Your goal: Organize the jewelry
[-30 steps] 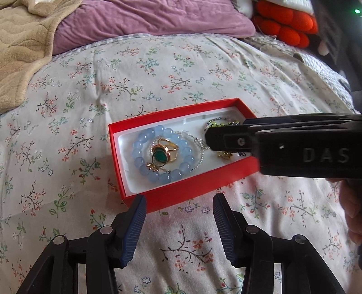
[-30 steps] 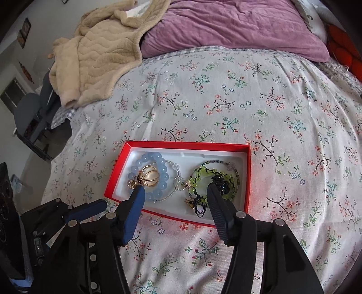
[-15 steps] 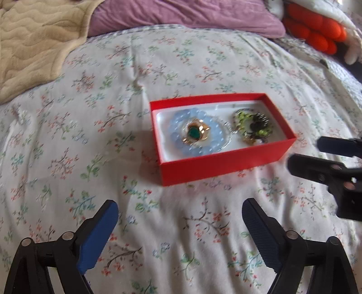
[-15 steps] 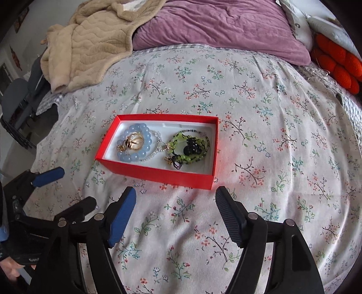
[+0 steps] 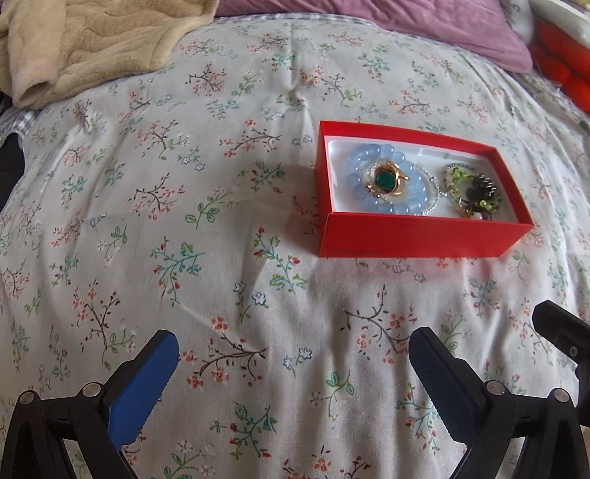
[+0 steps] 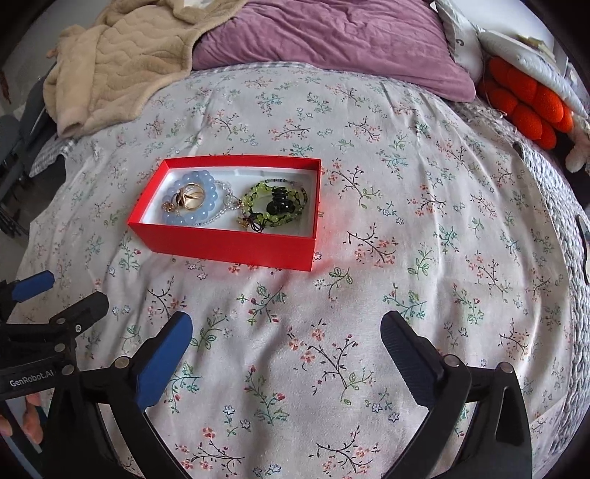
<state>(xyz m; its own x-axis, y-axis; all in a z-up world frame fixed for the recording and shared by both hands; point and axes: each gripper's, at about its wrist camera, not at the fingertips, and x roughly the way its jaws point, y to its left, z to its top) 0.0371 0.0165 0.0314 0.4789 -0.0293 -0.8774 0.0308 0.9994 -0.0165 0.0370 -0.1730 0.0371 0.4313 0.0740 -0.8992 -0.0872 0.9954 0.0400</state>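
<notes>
Left gripper (image 5: 293, 363): my black two-finger tool with blue pads, nearest the camera over the floral bedspread (image 5: 221, 228); its jaws have just been opening and now stand wide, nothing between them.
Right gripper (image 6: 285, 344): same build; its jaws have also just been opening, spread wide over bare quilt, holding nothing.
Bearing to the box: from my left fingers the red rectangular cardboard box (image 5: 413, 235) lies ahead and to the right; from my right fingers it lies ahead and to the left (image 6: 221, 243). It sits between the two tools, well apart from both.
Long axis: runs across both views, its long near wall facing me.
Nearer hand: I cannot tell; I judge them about even.
Contents: pale blue bead bracelet (image 5: 356, 180) with a gold ring set with a green stone (image 5: 385, 180) at the left end, green bead bracelet (image 5: 457, 177) at the right end; all inside.
Pose: both tools pitch steeply down at the bed.
Far edge: beige fleece blanket (image 6: 121, 62), purple pillow (image 6: 332, 33).
</notes>
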